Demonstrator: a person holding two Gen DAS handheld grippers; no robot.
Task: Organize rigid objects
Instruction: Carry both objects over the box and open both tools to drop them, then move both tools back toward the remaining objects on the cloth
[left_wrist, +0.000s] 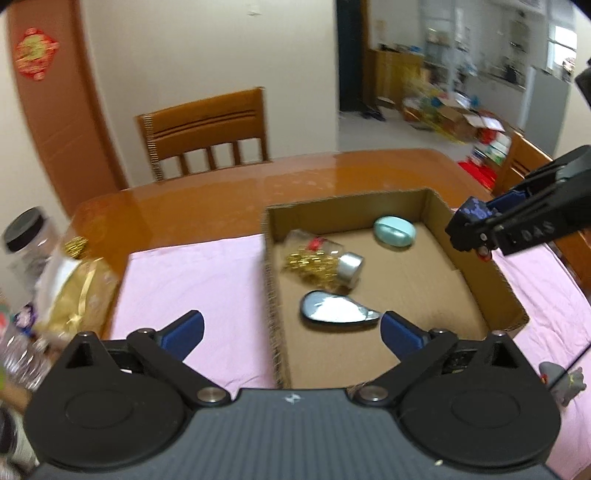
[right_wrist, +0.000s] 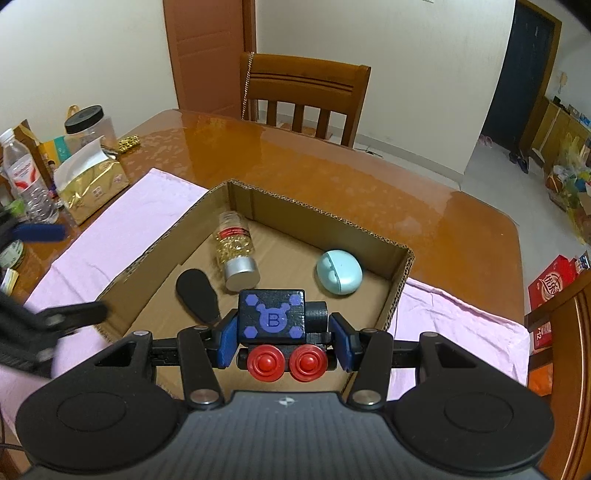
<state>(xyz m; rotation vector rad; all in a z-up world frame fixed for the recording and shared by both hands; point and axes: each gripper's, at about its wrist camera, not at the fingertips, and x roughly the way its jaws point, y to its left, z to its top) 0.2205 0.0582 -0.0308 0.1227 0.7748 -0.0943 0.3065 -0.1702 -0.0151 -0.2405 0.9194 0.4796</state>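
Note:
My right gripper (right_wrist: 284, 332) is shut on a black toy train (right_wrist: 273, 317) with a purple "B" and red wheels, held over the near end of an open cardboard box (right_wrist: 317, 218). Inside the box lie a bottle of gold beads (right_wrist: 236, 251), a teal oval case (right_wrist: 340, 273) and a black paddle-shaped piece (right_wrist: 195, 291). In the left wrist view, my left gripper (left_wrist: 293, 332) stands open and empty, straddling the box's left wall (left_wrist: 271, 295). There the right gripper (left_wrist: 480, 225) carries the train (left_wrist: 472, 212) above the box's right wall.
The box sits on a pink cloth (left_wrist: 192, 273) over a glossy wooden table (right_wrist: 295, 155). A gold foil bag (right_wrist: 92, 184), a plastic jar (right_wrist: 86, 125) and a water bottle (right_wrist: 26, 177) crowd the left edge. A wooden chair (right_wrist: 306, 92) stands behind. A grey toy (left_wrist: 565, 384) lies at right.

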